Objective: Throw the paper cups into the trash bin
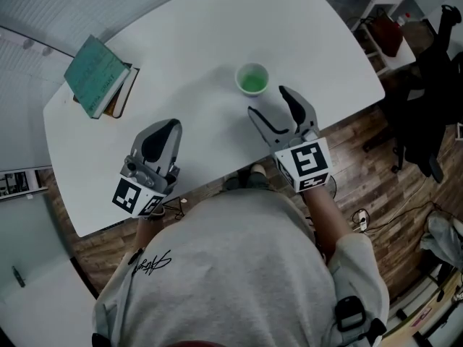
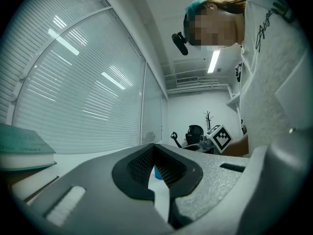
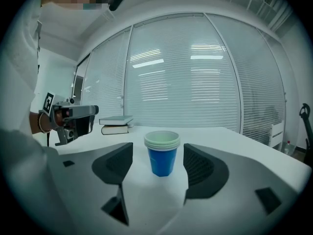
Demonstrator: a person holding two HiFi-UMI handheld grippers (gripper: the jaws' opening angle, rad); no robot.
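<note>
Head view shows a stack of paper cups [image 1: 252, 79] standing upright on the white counter [image 1: 188, 42], green inside at the top and blue outside. The right gripper [image 1: 269, 101] sits just short of the cups, on the person's side of them, pointing at them. In the right gripper view its jaws are spread wide, one on either side of the line to the cups, with clear counter between the pads and the cups; nothing is pinched.

The left gripper [image 1: 168, 129] rests on the counter well to the left of the cups, near the edge by the person. In the left gripper view its jaws are pressed almost together, with nothing held and a sliver of blue cup showing through the slit.

Two stacked books [image 1: 101, 82] lie far to the left of the cups.
</note>
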